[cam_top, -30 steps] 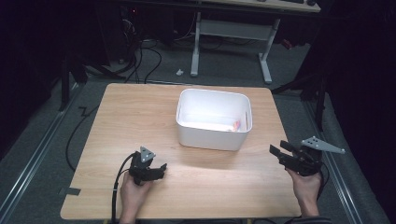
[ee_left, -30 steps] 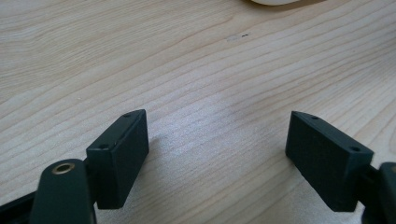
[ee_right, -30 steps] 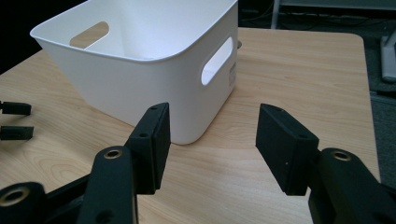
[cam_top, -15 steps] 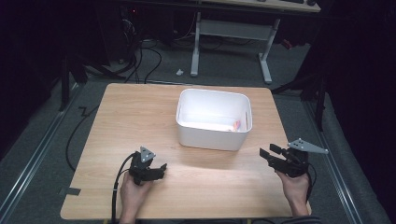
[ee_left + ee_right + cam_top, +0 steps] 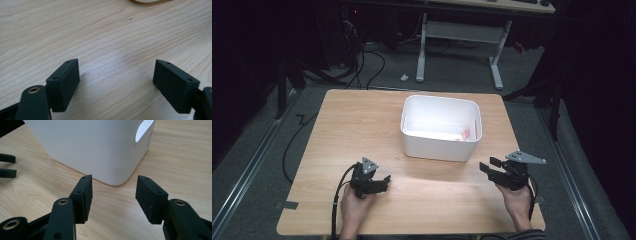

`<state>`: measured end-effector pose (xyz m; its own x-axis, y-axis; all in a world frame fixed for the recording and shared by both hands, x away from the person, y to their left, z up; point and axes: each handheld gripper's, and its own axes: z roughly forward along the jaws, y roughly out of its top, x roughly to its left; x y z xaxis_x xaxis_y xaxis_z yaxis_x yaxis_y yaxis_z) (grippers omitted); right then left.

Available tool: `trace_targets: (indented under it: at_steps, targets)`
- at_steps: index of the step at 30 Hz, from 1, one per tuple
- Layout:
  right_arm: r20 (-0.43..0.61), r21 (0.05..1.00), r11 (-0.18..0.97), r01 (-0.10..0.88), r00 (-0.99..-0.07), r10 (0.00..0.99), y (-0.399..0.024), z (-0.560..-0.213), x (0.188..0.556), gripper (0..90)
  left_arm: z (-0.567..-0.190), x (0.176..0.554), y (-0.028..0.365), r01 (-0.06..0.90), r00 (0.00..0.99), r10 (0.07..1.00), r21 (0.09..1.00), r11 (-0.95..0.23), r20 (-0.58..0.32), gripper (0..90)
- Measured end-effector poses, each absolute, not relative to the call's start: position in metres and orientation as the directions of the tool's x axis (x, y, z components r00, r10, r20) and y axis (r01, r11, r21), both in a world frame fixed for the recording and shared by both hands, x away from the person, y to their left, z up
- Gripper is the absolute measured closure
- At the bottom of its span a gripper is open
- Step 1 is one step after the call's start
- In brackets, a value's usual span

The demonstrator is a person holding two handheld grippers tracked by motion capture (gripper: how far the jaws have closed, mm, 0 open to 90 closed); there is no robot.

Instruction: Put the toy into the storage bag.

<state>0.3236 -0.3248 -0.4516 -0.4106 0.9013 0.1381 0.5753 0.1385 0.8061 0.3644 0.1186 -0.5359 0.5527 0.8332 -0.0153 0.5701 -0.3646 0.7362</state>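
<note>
A white plastic bin [image 5: 440, 128] stands on the wooden table [image 5: 352, 130], right of centre, with a small orange-pink item [image 5: 465, 134] inside near its right wall. My left gripper [image 5: 384, 180] rests low on the table near the front left, open, nothing between its jaws; in the left gripper view it [image 5: 116, 80] looks at bare wood. My right gripper [image 5: 486, 166] is at the front right, open and empty. In the right gripper view it [image 5: 113, 195] faces a rounded corner of the bin [image 5: 100, 147], a short way off, below the bin's handle cut-out [image 5: 143, 130].
Beyond the table's far edge are a desk frame with white legs [image 5: 459, 47] and cables on the dark floor [image 5: 377, 60]. A cable [image 5: 299, 145] hangs off the table's left edge. The left gripper's fingers [image 5: 6, 165] appear at the far left of the right gripper view.
My right gripper has moved left and slightly forward, in from the table's right edge toward the bin's near right corner. The left gripper has stayed put.
</note>
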Motion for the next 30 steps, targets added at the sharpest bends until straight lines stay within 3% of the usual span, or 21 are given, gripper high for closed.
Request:
trace_targets:
  at_steps: [22, 30]
  targets:
    - [0.113, 0.755, 0.208, 0.621, -0.436, 0.893, -0.310, -0.487, 0.334, 49.8, -0.536, 0.364, 0.119, 0.570, 0.553, 0.833, 0.736, -0.365, -0.016, 21.6]
    - [0.146, 0.747, 0.170, 0.642, -0.408, 0.901, -0.310, -0.500, 0.336, 49.0, -0.536, 0.364, 0.119, 0.570, 0.553, 0.833, 0.736, -0.365, -0.016, 21.6]
